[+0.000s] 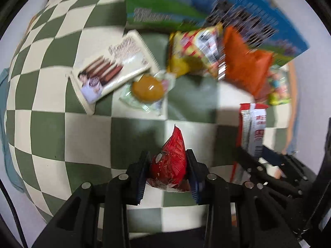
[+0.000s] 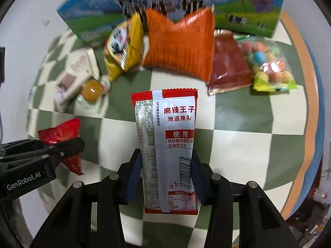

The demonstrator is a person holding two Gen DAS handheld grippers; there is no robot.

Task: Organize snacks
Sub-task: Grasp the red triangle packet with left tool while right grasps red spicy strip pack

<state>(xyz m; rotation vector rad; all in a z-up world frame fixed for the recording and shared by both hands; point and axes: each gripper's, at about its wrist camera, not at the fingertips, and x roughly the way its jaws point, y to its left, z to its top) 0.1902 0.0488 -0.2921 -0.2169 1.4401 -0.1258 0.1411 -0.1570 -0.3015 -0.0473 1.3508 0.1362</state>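
Note:
My left gripper (image 1: 168,166) is shut on a small red foil packet (image 1: 170,161), held above the green-and-white checked cloth (image 1: 51,124). My right gripper (image 2: 165,171) is shut on a tall red-and-silver spicy strip packet (image 2: 165,144), also lifted off the cloth. In the right wrist view the left gripper (image 2: 60,144) shows at the left edge with the red foil packet (image 2: 60,133). In the left wrist view the red-and-silver packet (image 1: 251,128) shows at the right.
Against a blue-and-green milk carton box (image 2: 248,8) at the back lie a yellow packet (image 2: 124,47), an orange bag (image 2: 180,43), a dark red packet (image 2: 229,66) and a candy-ball bag (image 2: 269,64). A wafer box (image 1: 111,66) and a wrapped round cake (image 1: 148,88) lie left.

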